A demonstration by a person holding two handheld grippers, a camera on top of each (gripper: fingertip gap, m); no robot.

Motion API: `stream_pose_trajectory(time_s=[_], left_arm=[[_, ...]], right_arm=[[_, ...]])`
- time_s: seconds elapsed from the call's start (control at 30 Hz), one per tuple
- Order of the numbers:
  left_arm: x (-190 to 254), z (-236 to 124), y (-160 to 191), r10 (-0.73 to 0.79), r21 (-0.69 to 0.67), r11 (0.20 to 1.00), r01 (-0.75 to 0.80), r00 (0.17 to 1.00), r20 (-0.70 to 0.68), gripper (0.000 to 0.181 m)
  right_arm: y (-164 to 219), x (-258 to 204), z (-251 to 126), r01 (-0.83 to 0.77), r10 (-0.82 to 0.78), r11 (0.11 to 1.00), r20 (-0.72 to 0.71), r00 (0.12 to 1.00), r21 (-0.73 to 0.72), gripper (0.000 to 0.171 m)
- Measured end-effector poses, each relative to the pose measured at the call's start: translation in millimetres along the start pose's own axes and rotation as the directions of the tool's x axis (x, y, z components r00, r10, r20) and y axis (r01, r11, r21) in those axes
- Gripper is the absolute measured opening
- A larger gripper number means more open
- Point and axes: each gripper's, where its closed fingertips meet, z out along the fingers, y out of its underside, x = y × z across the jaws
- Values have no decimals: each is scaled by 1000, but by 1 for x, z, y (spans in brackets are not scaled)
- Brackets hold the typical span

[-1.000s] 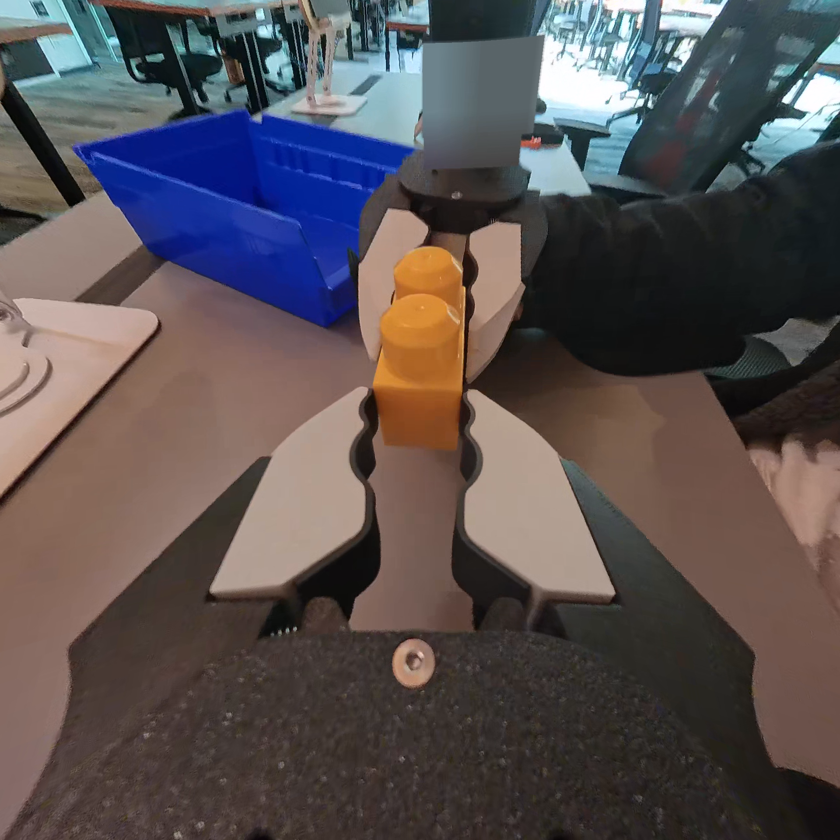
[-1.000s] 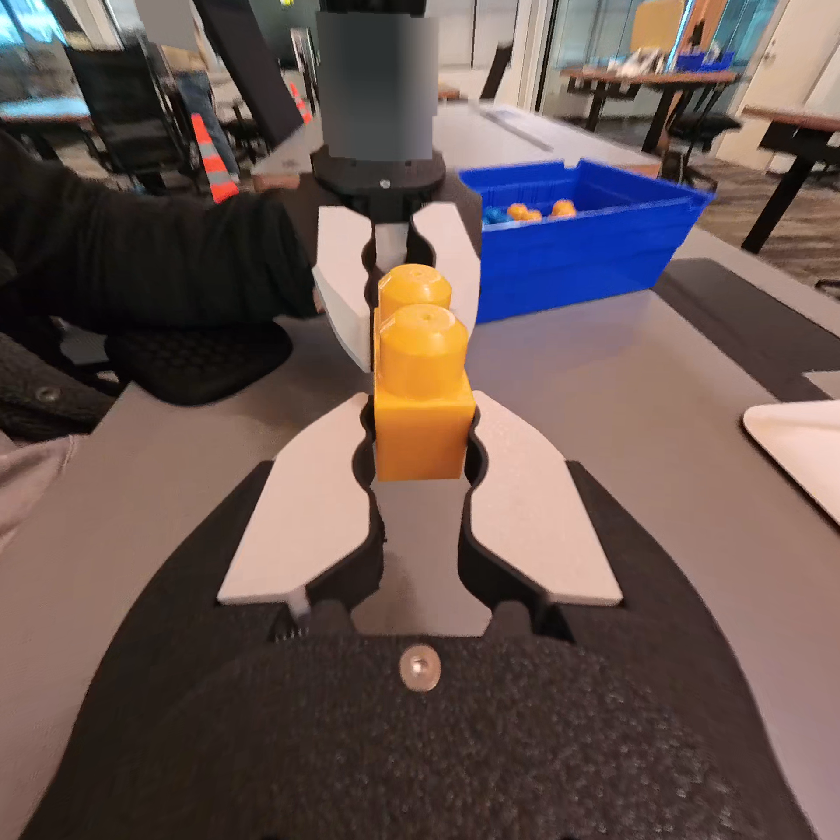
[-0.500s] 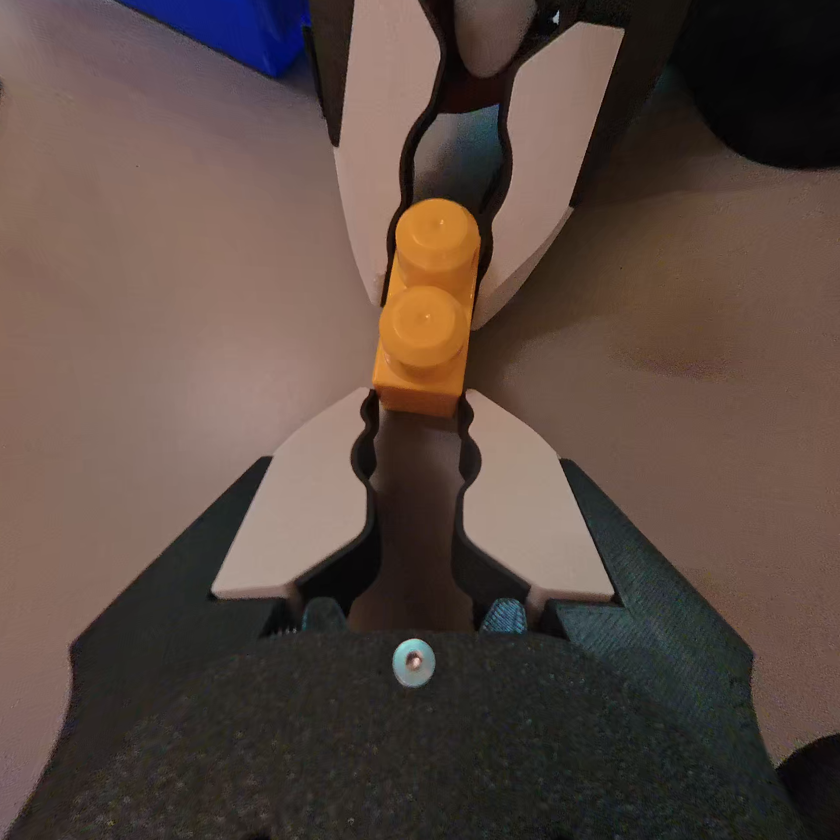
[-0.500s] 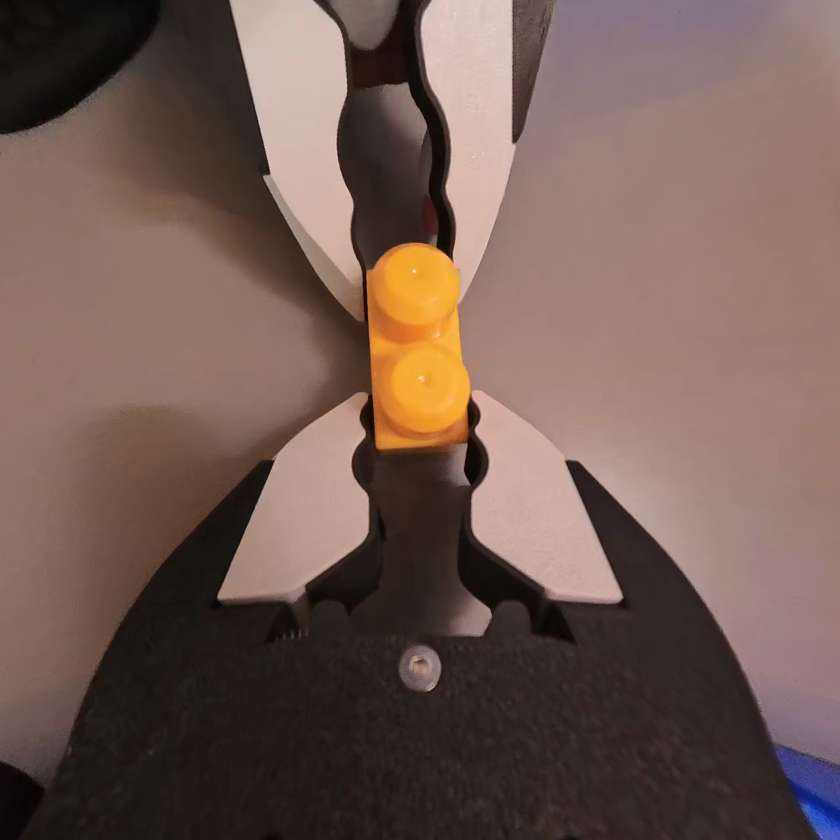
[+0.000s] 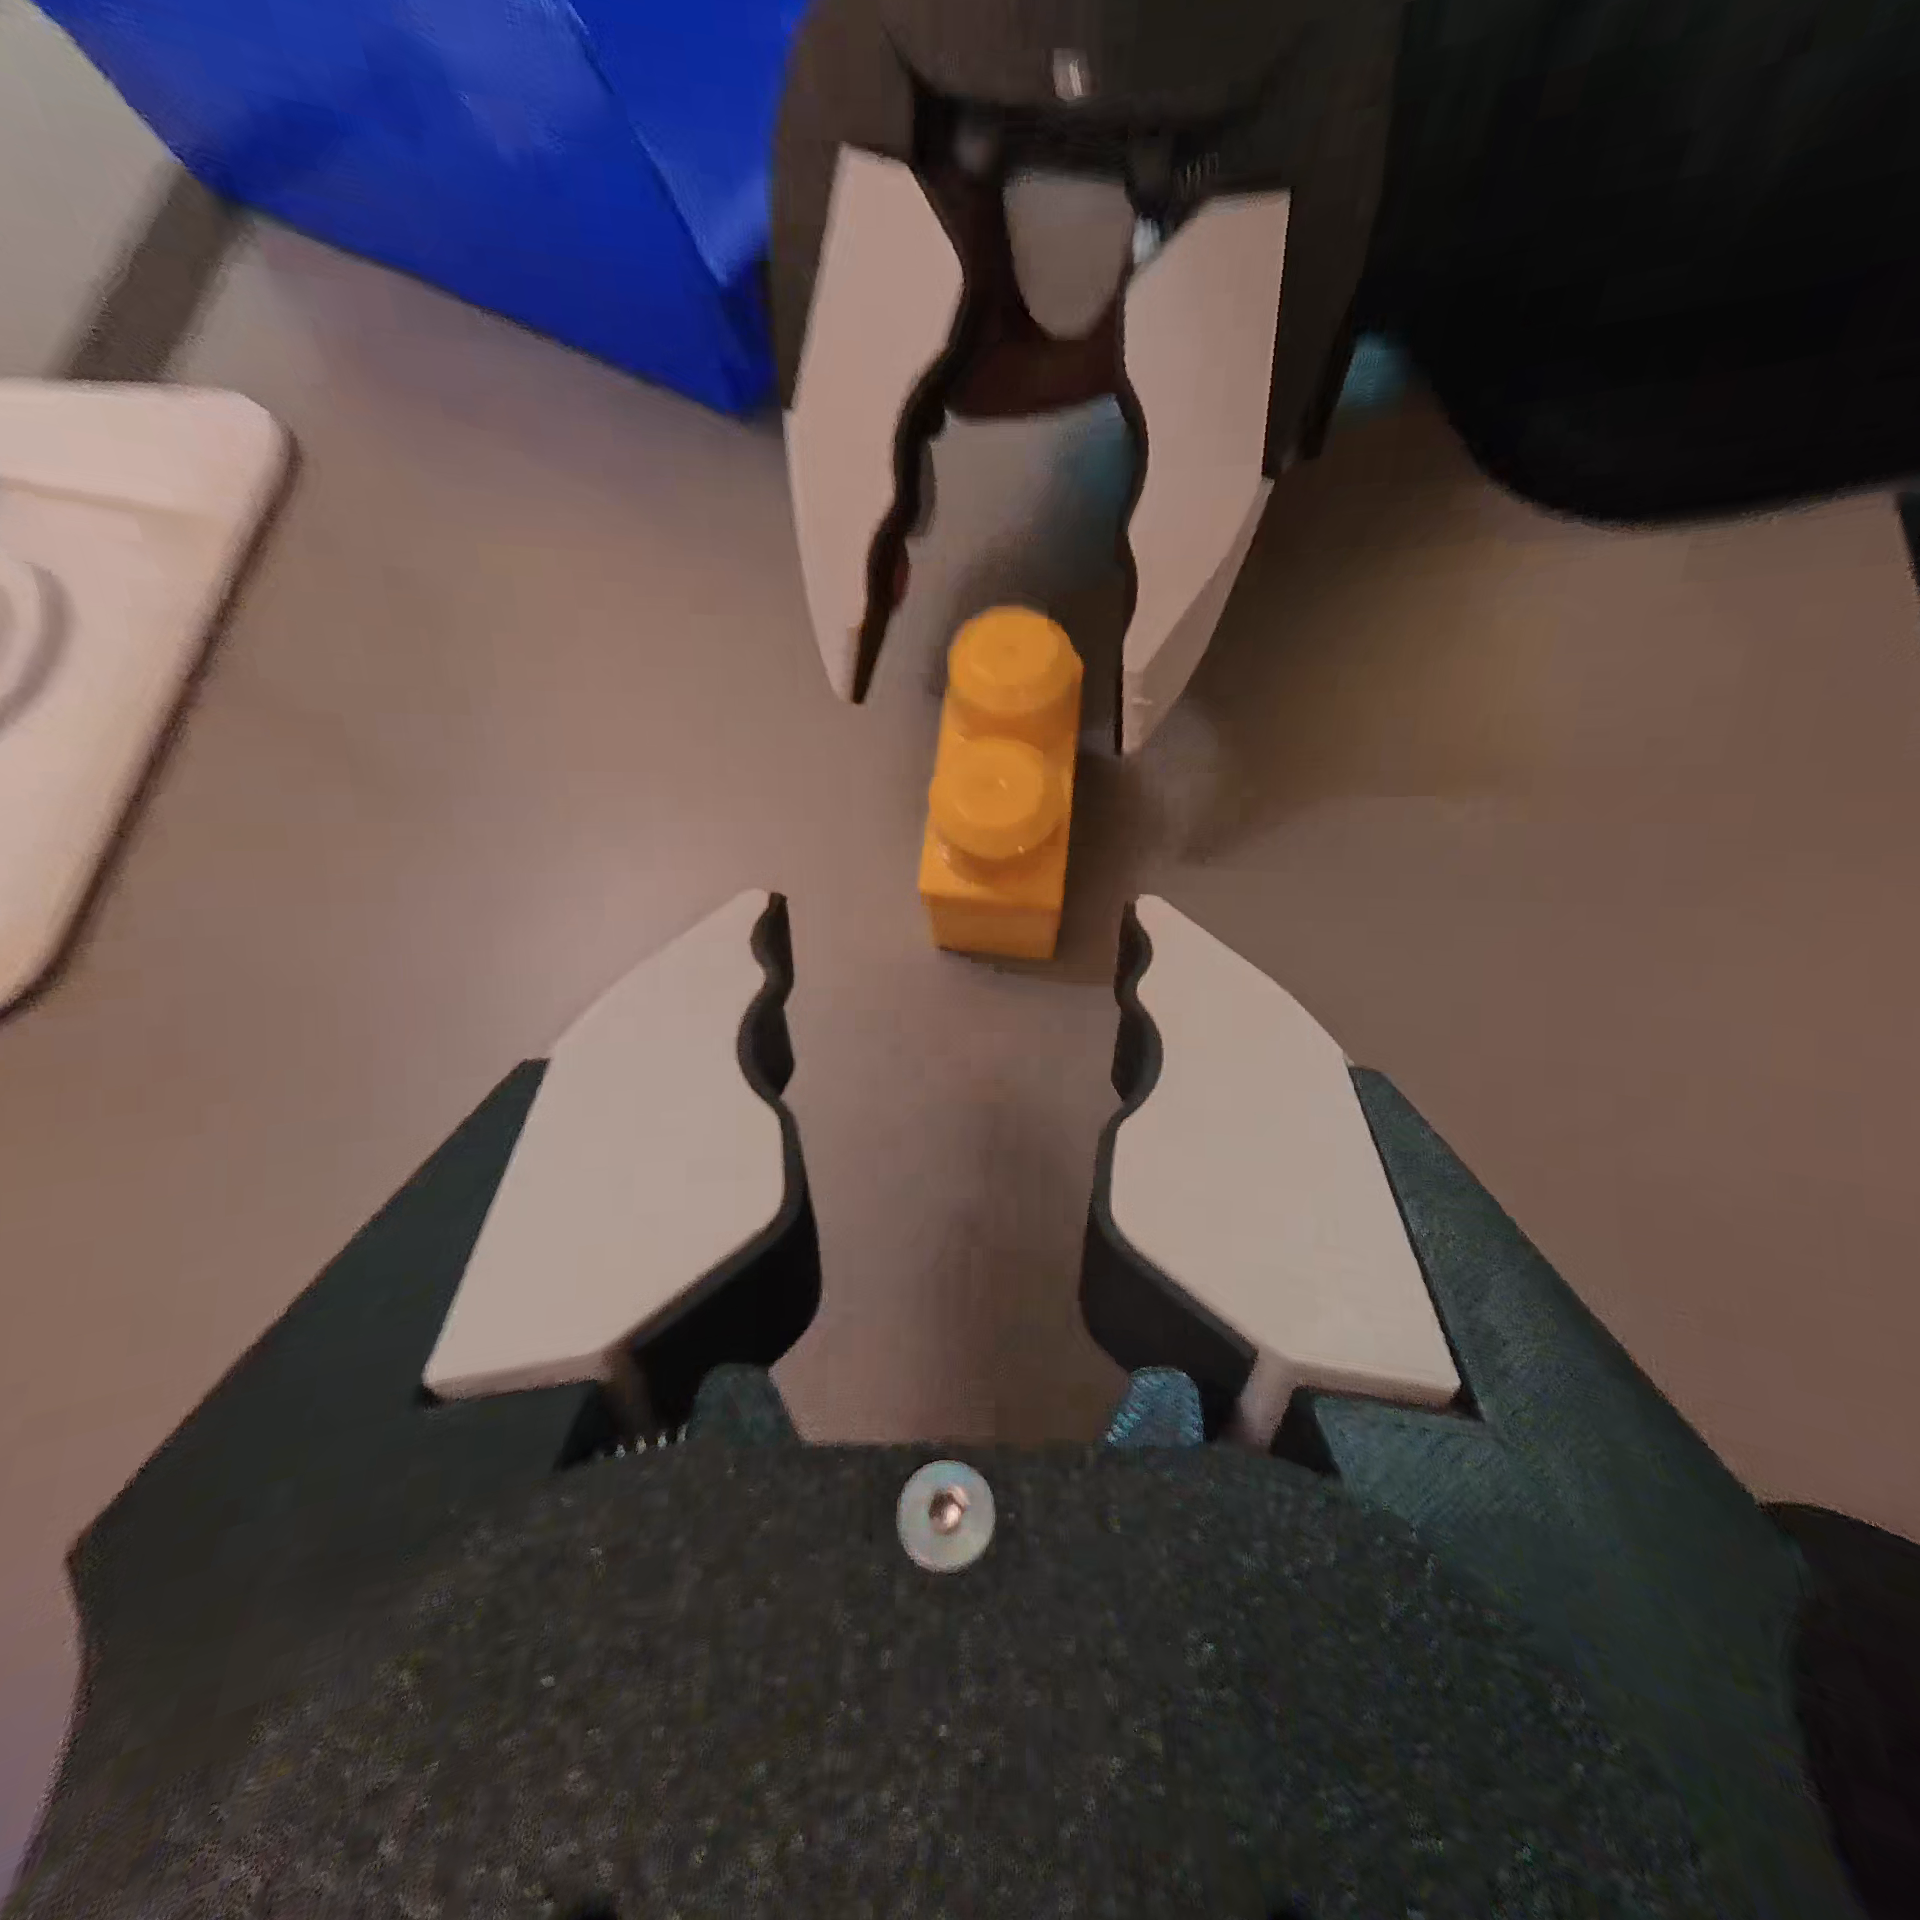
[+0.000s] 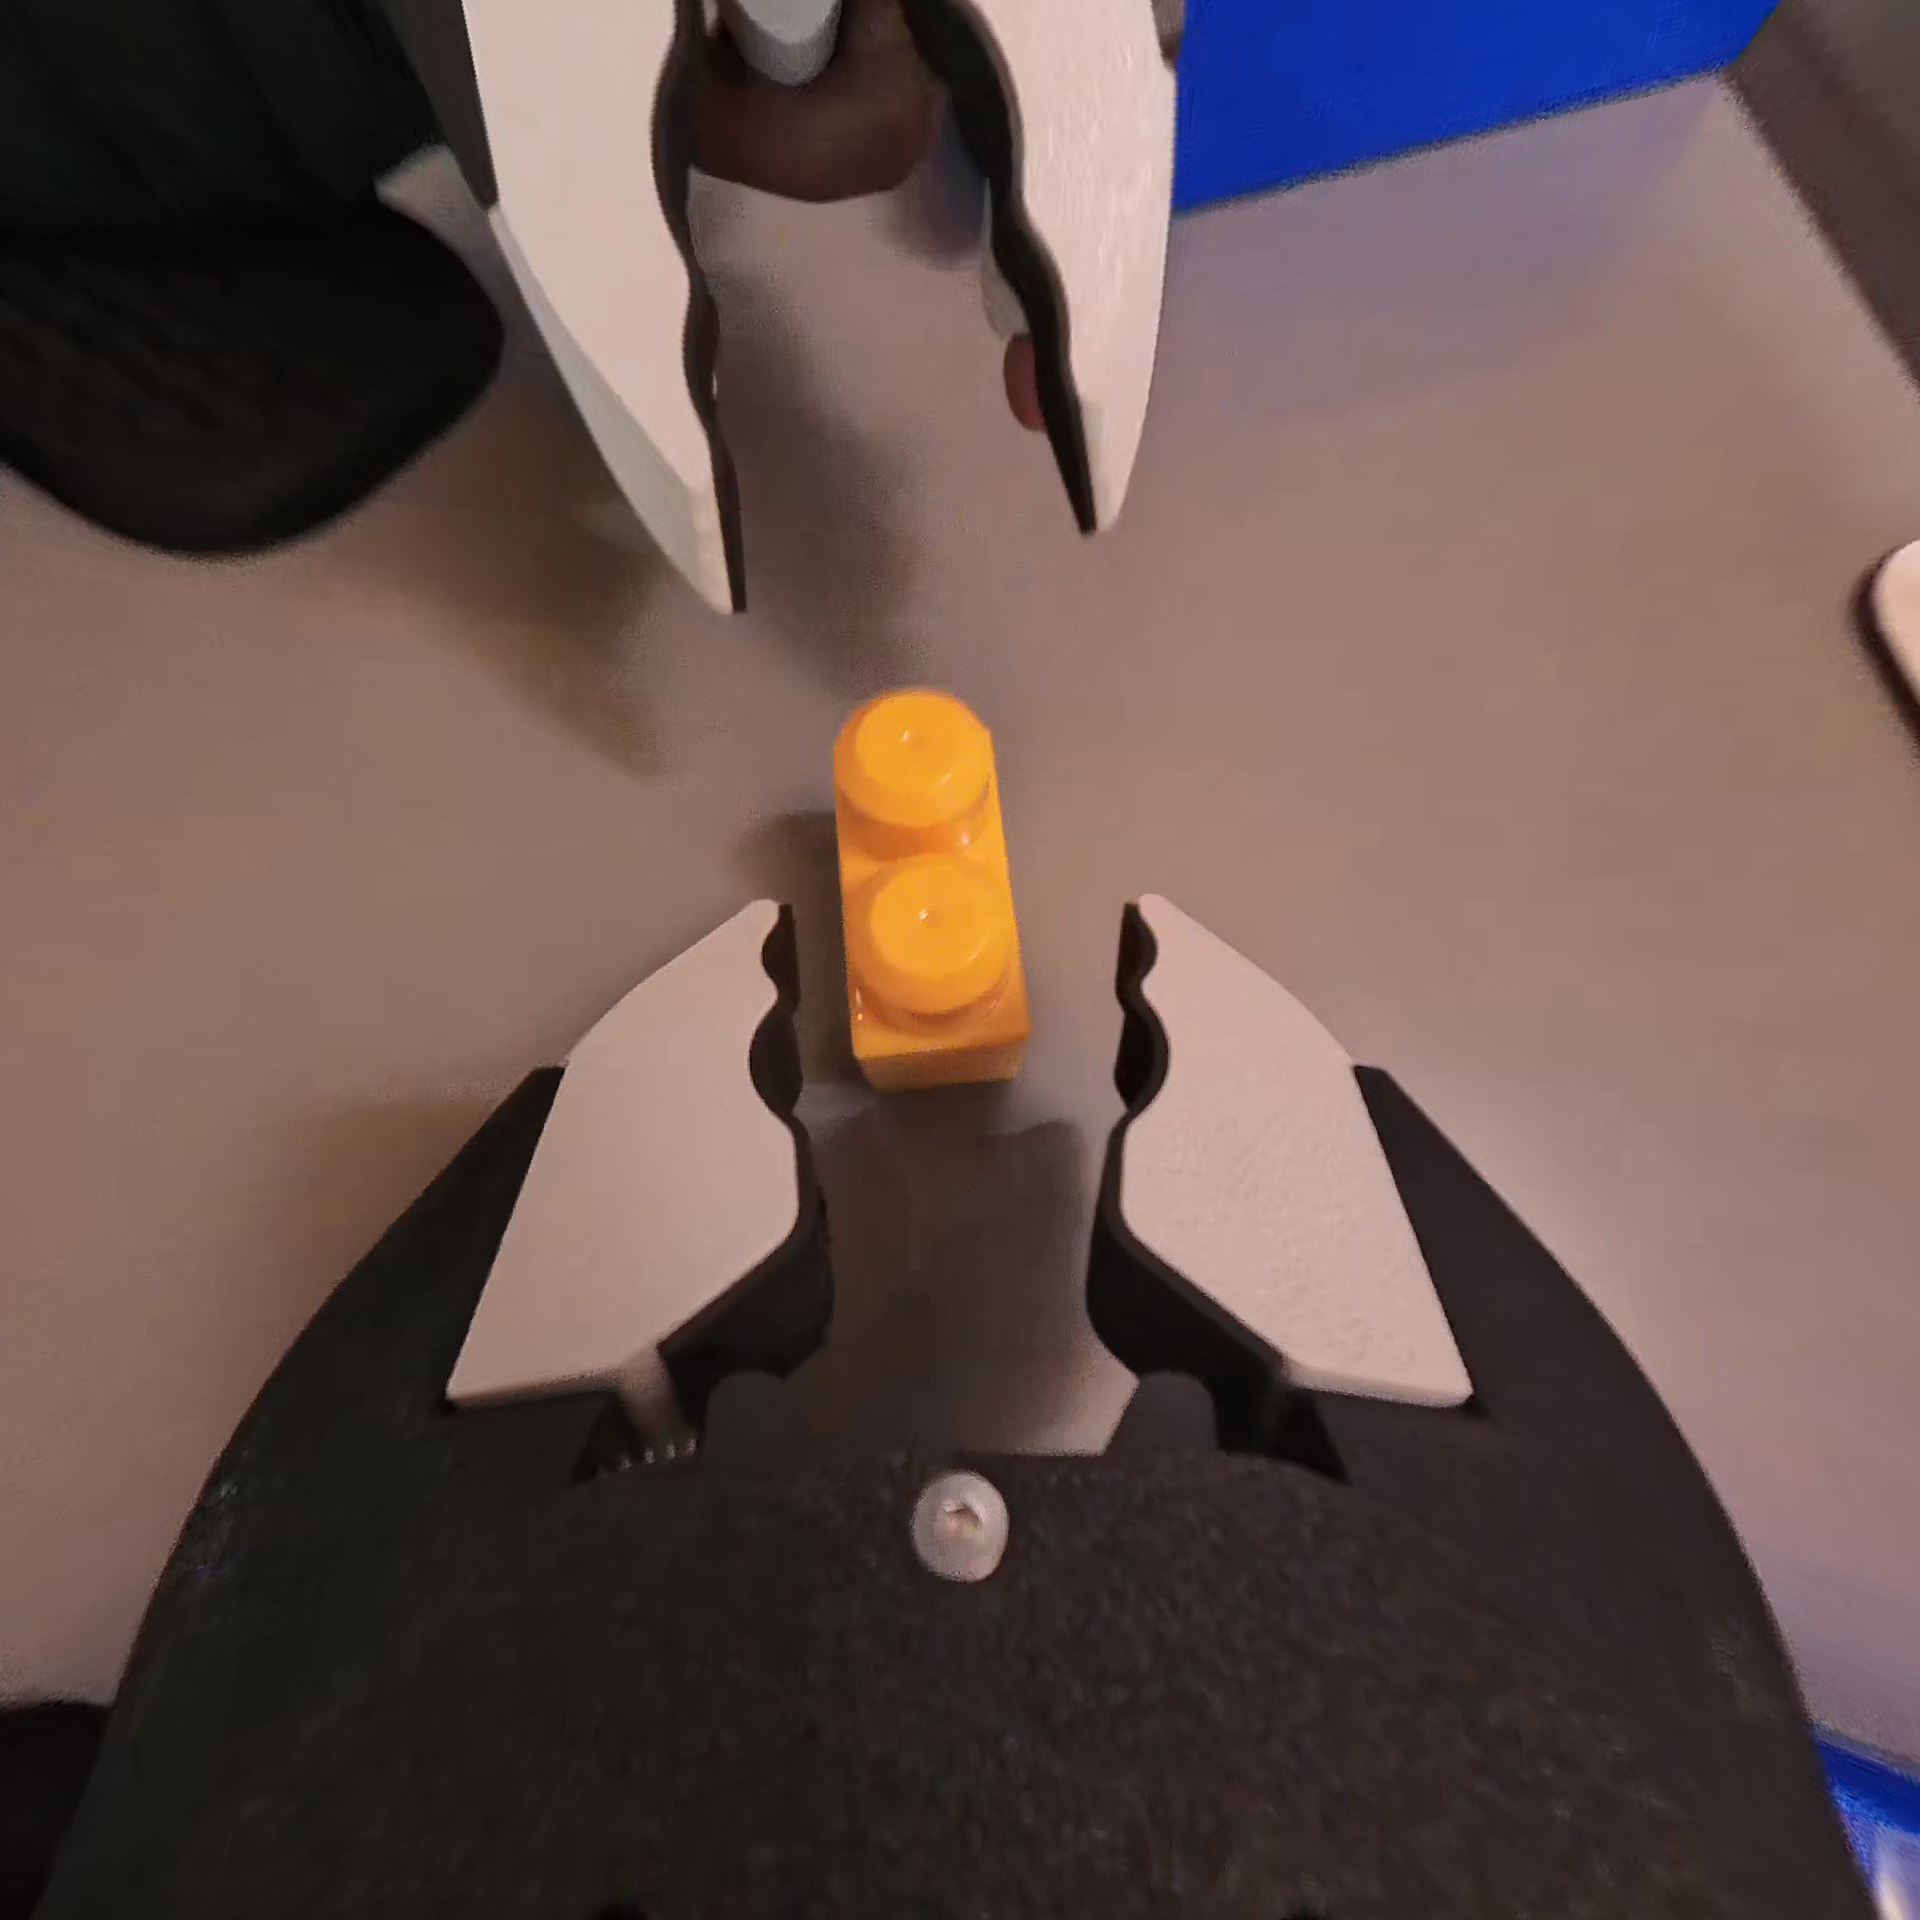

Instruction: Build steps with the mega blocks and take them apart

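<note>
Orange 2-stud block (image 5: 995,821) sitting studs-up on grey table (image 5: 520,727), free, lying lengthwise btwn both tools; left gripper (image 5: 951,909) & right gripper (image 6: 951,914) both gaping wide, gripping nothing, facing each other; blue bin (image 5: 468,156) waiting behind, prob block supply

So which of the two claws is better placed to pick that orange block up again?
Probably the right gripper: the orange block already sits partly between its open fingertips. The left gripper, also open, stops just short of the block.
</note>
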Motion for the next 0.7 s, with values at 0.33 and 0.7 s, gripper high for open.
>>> stream_pose_trajectory(time_s=[0.33, 0.7], left_arm=[[-85, -161, -16, -143, 219, 974, 58, 905, 400, 47], [-168, -189, 114, -285, -251, 863, 439, 832, 475, 43]], right_arm=[[-31, 23, -29, -87, 104, 960, -49, 993, 267, 52], [-17, 21, -17, -143, 145, 967, 2, 989, 210, 49]])
